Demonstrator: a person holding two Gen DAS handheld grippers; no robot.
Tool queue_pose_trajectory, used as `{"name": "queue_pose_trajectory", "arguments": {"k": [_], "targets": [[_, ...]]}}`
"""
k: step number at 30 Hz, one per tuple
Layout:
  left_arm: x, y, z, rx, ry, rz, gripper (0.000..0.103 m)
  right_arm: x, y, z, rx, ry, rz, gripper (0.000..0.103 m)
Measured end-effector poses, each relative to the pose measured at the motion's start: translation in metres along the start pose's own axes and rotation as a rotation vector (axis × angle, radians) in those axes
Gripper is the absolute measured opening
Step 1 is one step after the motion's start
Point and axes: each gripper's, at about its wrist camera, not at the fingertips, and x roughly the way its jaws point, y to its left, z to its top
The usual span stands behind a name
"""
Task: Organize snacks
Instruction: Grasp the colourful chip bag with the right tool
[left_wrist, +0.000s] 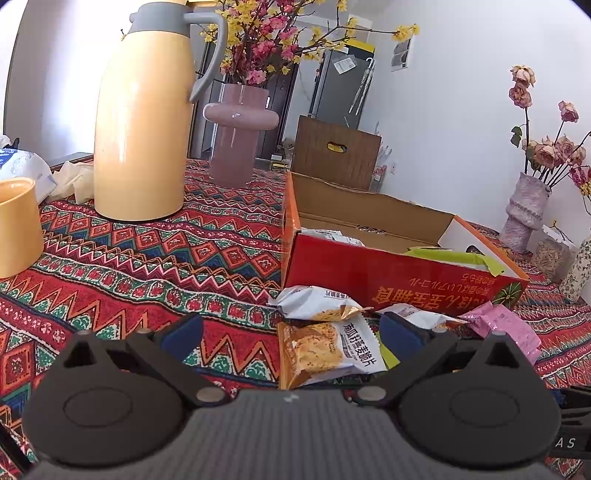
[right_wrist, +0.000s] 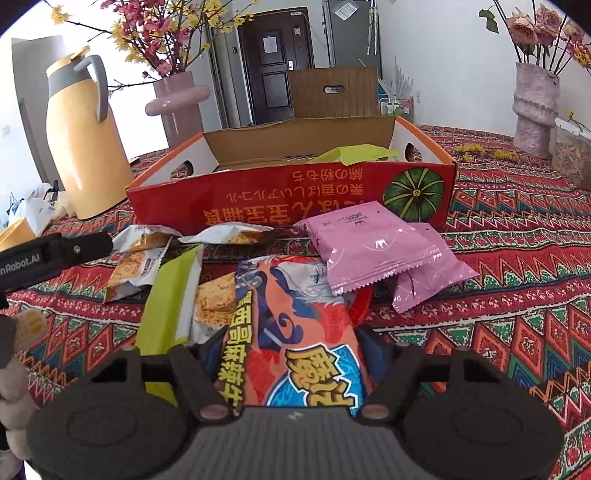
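A red and orange cardboard box stands open on the patterned tablecloth with a few packets inside. Several snack packets lie in front of it. My left gripper is open above the cloth, with a white oat-crisp packet between its fingers, not clamped. My right gripper is shut on an orange and blue cartoon snack bag. Beside it lie a green packet, pink packets and oat-crisp packets. The left gripper's body shows at the right wrist view's left edge.
A yellow thermos, a yellow cup and a pink vase with flowers stand left of the box. A grey vase with dried roses and a jar stand at the right.
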Motion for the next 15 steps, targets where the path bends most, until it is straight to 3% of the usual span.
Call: {"name": "queue_pose_trajectory", "arguments": {"k": [7, 15], "targets": [[0.002, 0.0, 0.0, -0.001, 0.006, 0.021, 0.103, -0.01, -0.004, -0.003, -0.009, -0.022, 0.039, 0.057], [0.005, -0.001, 0.001, -0.004, 0.022, 0.058, 0.103, -0.033, -0.006, -0.006, -0.036, -0.094, 0.109, 0.053]]}}
